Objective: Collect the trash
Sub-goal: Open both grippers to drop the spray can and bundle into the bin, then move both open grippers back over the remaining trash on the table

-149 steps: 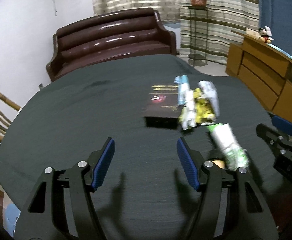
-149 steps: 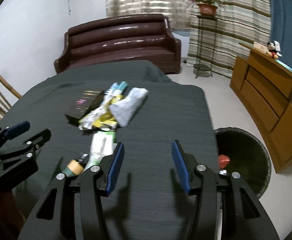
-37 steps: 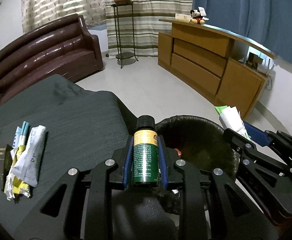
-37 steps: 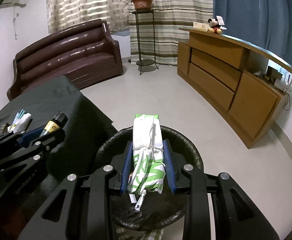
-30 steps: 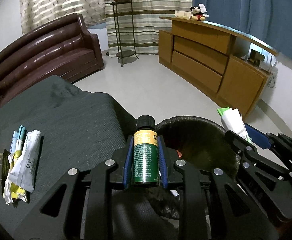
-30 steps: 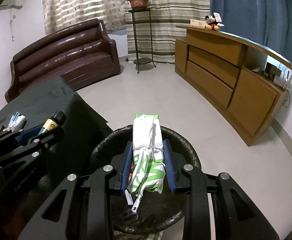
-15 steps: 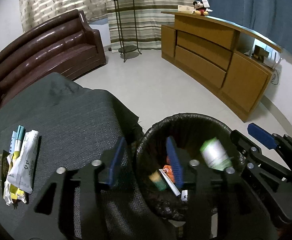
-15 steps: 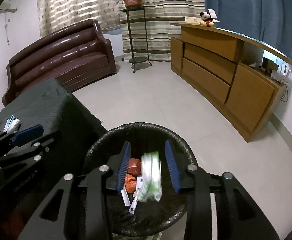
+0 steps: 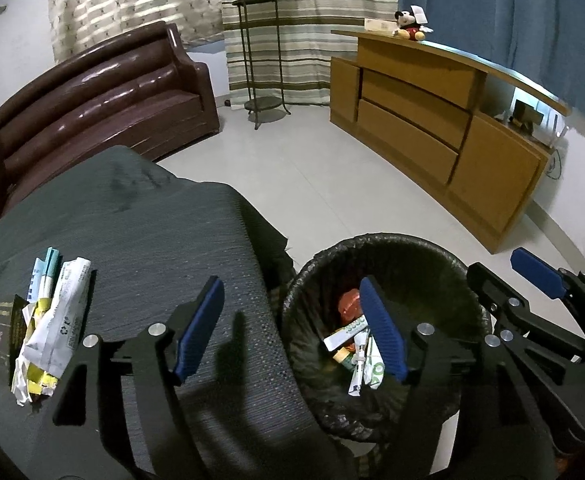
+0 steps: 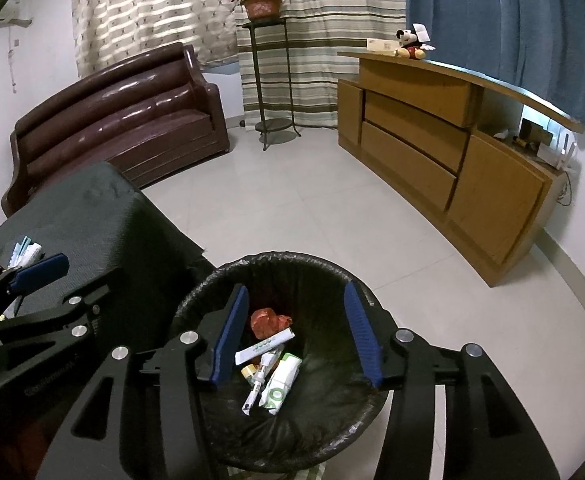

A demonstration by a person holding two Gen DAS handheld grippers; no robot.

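- Right wrist view: the right gripper (image 10: 296, 332) tilts downward directly over the black-lined trash bin (image 10: 332, 452); its blue pads (image 10: 362, 334) stand apart with nothing between them, the jaws having just been opening.
- Inside the bin lie a green-and-white packet (image 10: 282, 382), a white strip (image 10: 264, 346), a crumpled red wrapper (image 10: 270, 320) and a small bottle (image 10: 249, 371) half hidden under them.
- Left wrist view: the left gripper (image 9: 292, 326) also points down at a slant, over the bin's table-side rim, one pad above the dark tablecloth (image 9: 152, 236), the other above the bin's mouth; its jaws too have just been opening and hold nothing.
- Beside the bin, on the tablecloth, a pile of wrappers (image 9: 52, 320) lies well apart from the rim, on the side away from the bin.
- Beyond the bin stand a brown sofa (image 10: 116, 128) and a wooden sideboard (image 10: 444, 152).
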